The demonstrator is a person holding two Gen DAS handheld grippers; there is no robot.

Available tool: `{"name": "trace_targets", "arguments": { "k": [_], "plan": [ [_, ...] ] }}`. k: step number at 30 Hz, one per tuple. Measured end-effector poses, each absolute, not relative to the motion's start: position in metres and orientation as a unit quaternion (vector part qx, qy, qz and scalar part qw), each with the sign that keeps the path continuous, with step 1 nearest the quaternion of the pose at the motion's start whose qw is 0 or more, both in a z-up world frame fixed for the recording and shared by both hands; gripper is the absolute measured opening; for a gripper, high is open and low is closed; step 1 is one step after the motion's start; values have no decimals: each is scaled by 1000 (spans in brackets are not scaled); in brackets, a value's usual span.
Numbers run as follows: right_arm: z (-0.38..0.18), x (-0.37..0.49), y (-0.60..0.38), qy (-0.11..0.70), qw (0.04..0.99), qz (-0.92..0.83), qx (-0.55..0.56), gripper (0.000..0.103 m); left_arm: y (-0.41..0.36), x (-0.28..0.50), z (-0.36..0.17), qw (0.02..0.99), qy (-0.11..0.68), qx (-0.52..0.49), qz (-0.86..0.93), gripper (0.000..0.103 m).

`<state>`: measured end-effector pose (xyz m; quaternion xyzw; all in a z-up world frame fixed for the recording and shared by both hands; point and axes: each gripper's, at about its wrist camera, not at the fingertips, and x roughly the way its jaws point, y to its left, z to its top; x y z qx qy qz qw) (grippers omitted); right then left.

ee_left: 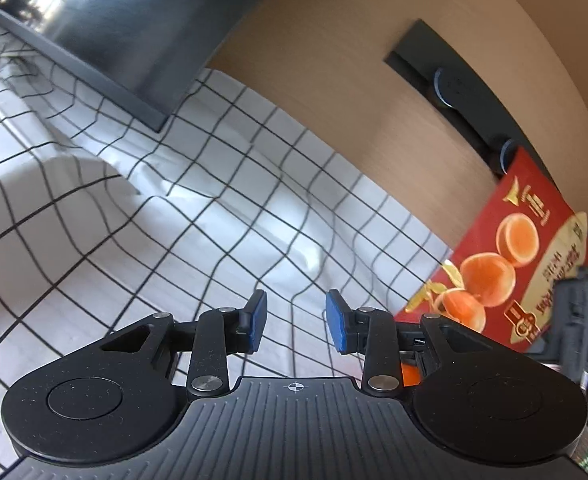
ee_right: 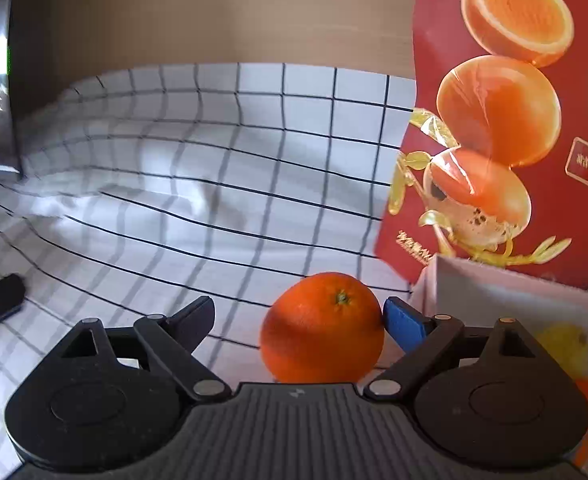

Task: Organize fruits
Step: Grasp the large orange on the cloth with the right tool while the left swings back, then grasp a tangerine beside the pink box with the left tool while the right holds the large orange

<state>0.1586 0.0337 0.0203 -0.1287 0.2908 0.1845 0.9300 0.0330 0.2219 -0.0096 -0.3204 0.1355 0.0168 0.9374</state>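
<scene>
While L gripper [ee_left: 296, 320] fingers sit apart w/ nothing between, R gripper [ee_right: 300, 320] fingers splay around 1 orange [ee_right: 322, 328].

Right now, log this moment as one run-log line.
left gripper: empty, slightly apart | right gripper: open around round orange fruit on checked cloth | white box: right of fruit

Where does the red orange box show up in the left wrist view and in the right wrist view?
Left wrist view: the red orange box leans at the right edge, beyond the left gripper.
Right wrist view: it fills the upper right, standing behind the white tray.
Shared landmark: the checked cloth that runs up to the box's foot in both views.
</scene>
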Motion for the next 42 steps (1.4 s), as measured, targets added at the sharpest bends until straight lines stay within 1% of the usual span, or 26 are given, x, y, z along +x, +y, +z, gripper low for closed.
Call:
{"name": "trace_targets", "arguments": {
  "k": [4,7,9,11,14,18,20,21,22,24,32,39,42],
  "plan": [
    [17,152,41,279,929,186,-155,91,224,27,-10,936,129,-326,17,36],
    [26,126,37,279,902,284,-168,90,227,26,-9,934,124,-334,21,36],
    [39,113,29,294,879,349,-136,88,227,28,-9,934,127,-332,25,36],
    [46,107,27,288,882,356,-113,89,226,28,-9,936,129,-325,35,36],
    [41,107,38,278,895,328,-121,89,231,22,-7,935,117,-330,49,36],
    [11,125,49,339,878,325,-90,89,243,15,-8,927,100,-356,58,36],
    [-3,126,50,357,868,333,-87,89,246,15,-8,924,102,-364,59,36],
    [-9,124,50,360,866,335,-93,86,246,16,-9,924,105,-363,58,36],
    [-14,119,50,360,864,337,-100,86,244,16,-8,925,107,-360,57,36],
    [-19,112,48,351,870,325,-121,75,240,18,-7,930,111,-347,52,36],
    [-15,70,23,325,863,350,-164,72,229,28,-11,939,138,-315,32,36],
    [1,21,-36,316,850,397,-143,71,213,37,-13,944,164,-286,-16,36],
    [-4,9,-69,321,853,386,-143,71,192,48,-15,941,197,-266,-75,36]
  ]
}}
